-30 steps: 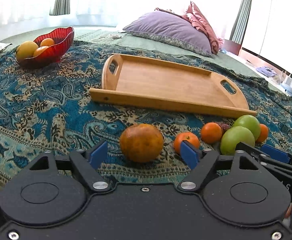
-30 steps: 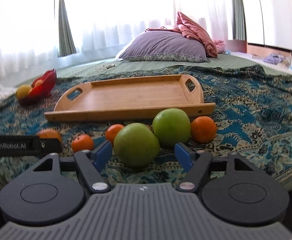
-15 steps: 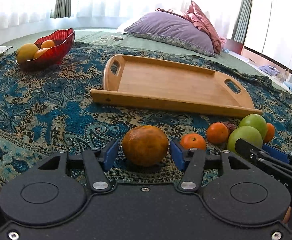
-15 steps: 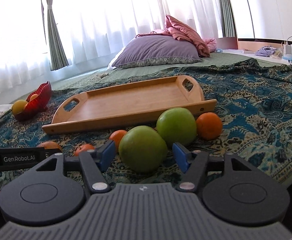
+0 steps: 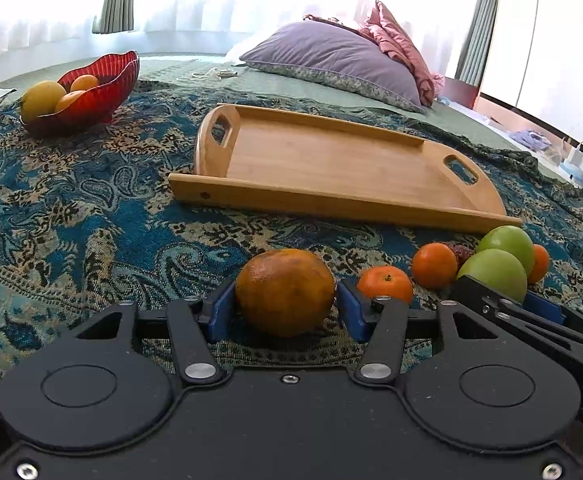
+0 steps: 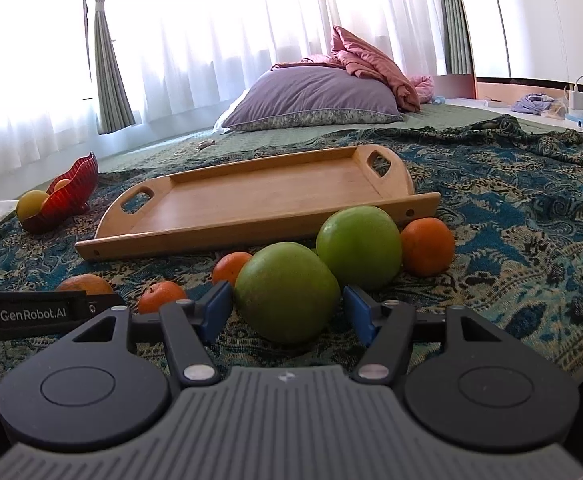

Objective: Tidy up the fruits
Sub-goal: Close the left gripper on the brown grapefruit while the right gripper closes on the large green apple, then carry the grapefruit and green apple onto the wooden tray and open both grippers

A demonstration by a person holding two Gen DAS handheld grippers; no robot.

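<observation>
the big orange (image 5: 285, 291), round with a dull, brown-mottled peel, lies on the patterned blue bedspread (image 5: 91, 216) between the blue pads of the left gripper (image 5: 285, 310). its jaws have just been closing and both pads now touch the peel, so they grasp the fruit while it rests on the cloth. just to its right sits a small tangerine (image 5: 385, 283) with a smooth shiny skin, then another tangerine (image 5: 434, 265).

the right gripper (image 6: 287, 312) stands around the near green apple (image 6: 286, 297), smooth and a little flattened in shape. its jaws have also just been closing; the left pad meets the apple, the right pad shows a thin gap, so i cannot tell if the grip is firm. a second green apple (image 6: 358, 246) touches the first one from behind, and an orange tangerine (image 6: 427, 246) lies beside it on the right.

behind the fruits is a long wooden tray (image 5: 331, 168) with pale grain, low walls and cut-out handles. far to the left a red ribbed glass bowl (image 5: 91, 94) with wavy edge holds yellow and orange fruits. a purple pillow (image 5: 331, 60) and a crumpled pink cloth (image 5: 399, 46) lie at the head of the bed.
</observation>
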